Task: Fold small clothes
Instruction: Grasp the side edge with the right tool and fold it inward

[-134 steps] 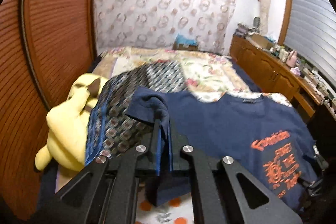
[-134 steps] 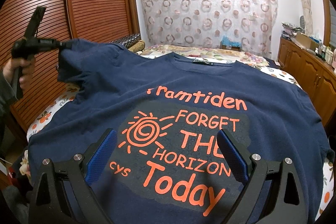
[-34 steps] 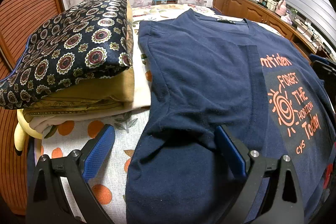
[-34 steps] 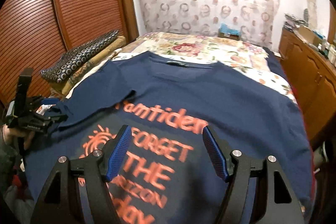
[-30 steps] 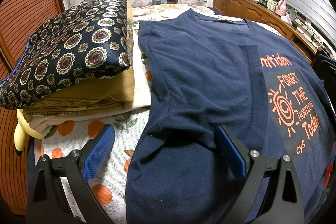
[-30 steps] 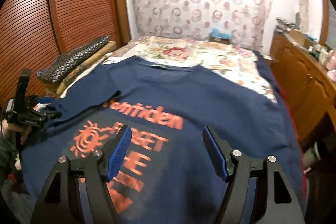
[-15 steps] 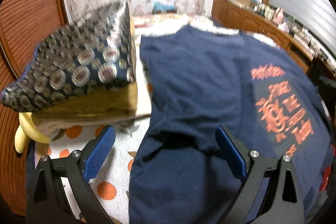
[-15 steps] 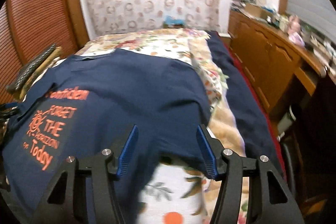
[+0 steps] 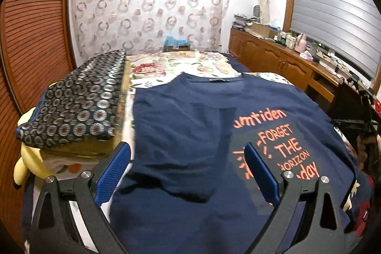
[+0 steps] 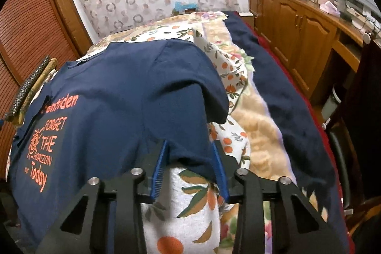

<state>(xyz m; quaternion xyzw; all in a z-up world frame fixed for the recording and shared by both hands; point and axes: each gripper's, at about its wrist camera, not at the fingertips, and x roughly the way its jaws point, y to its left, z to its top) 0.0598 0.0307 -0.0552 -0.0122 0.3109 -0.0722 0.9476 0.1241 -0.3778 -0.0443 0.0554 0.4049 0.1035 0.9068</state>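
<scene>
A navy T-shirt (image 9: 190,139) with orange print lies flat on the bed, its left sleeve folded inward over the body. My left gripper (image 9: 188,166) is open and empty, hovering above the shirt's left side. In the right wrist view my right gripper (image 10: 189,154) is partly closed, its blue pads on either side of the lower edge of the shirt's right sleeve (image 10: 190,125). The jaws still stand apart with the cloth between them. The right gripper also shows at the far right of the left wrist view (image 9: 357,120).
A folded stack topped by a patterned navy cloth (image 9: 78,101) lies left of the shirt, with a yellow plush toy (image 9: 26,163) beneath it. The floral bedsheet (image 10: 190,213) and a dark blanket (image 10: 281,97) lie to the right. Wooden cabinets (image 10: 297,23) line the right wall.
My right gripper swung from over the print to the shirt's right sleeve and narrowed around its edge. My left gripper rose and tilted up, staying open. Earlier the left sleeve was folded in and released.
</scene>
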